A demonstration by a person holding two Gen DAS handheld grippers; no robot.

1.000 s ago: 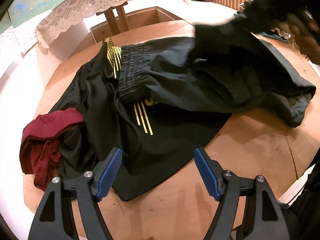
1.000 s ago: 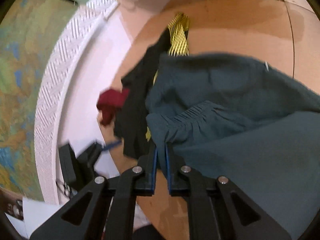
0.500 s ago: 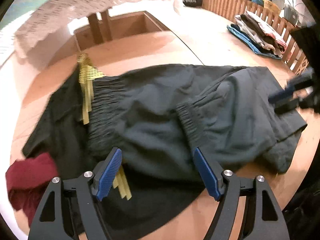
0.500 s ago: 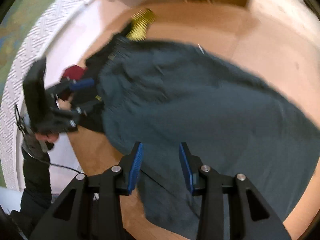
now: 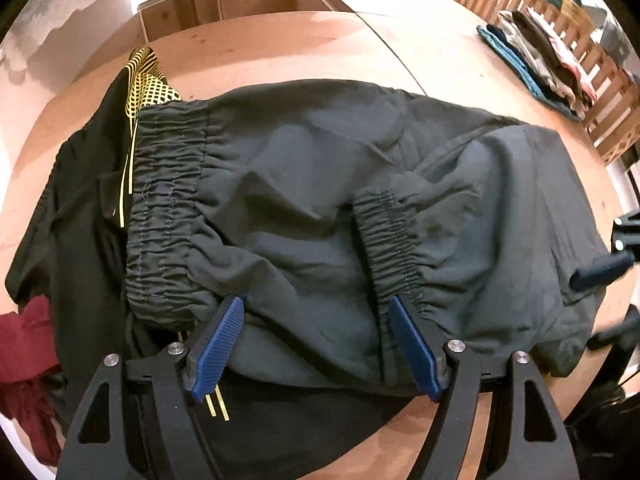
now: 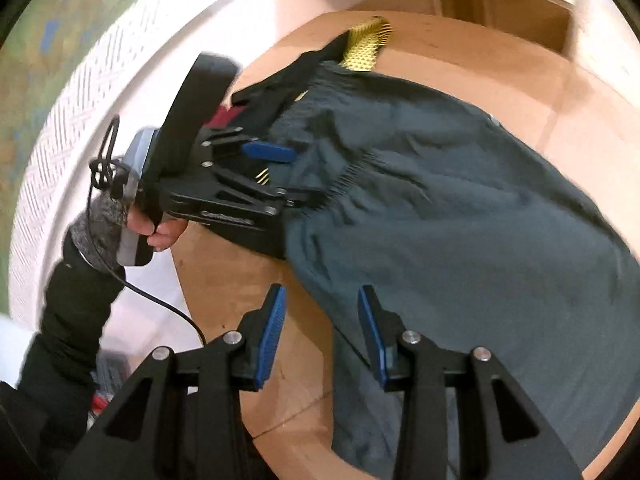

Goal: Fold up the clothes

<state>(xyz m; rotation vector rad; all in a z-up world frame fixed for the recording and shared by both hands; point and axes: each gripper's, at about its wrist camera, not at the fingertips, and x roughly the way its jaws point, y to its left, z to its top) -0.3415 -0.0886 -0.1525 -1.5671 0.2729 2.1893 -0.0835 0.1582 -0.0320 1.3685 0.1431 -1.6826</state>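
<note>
Dark grey woven trousers with gathered elastic waistband [image 5: 320, 208] spread across round light-wood tabletop [image 5: 280, 48], draped over black garment with yellow stripes and mesh [image 5: 80, 200], with crumpled maroon cloth [image 5: 24, 344] at that garment's far-left edge. Long axis of trousers running left to right in left wrist view: broad waistband [image 5: 168, 208] at left, a second gathered band [image 5: 392, 240], probably a cuff, near middle, legs trailing off to right.

Left gripper [image 5: 316, 344] poised over near edge of trousers, jaws wide apart, nothing clamped; cloth directly ahead of and beneath blue ribbed pads [image 5: 218, 344], cuff-like band just off right pad. Seen also from right wrist view [image 6: 276, 176], pointing into waistband end, gloved hand [image 6: 148, 228] on handle.

Right gripper [image 6: 320, 328] over other end, jaws parted to a moderate gap, empty; hem of trouser leg lying between and just past fingertips, bare table under left finger.

Judged: next move a pinch on near edge at each end, left nearer waistband, right nearer leg hem, before lifting or folding across long axis. Stack of folded clothes [image 5: 536, 52] well apart at far right.
</note>
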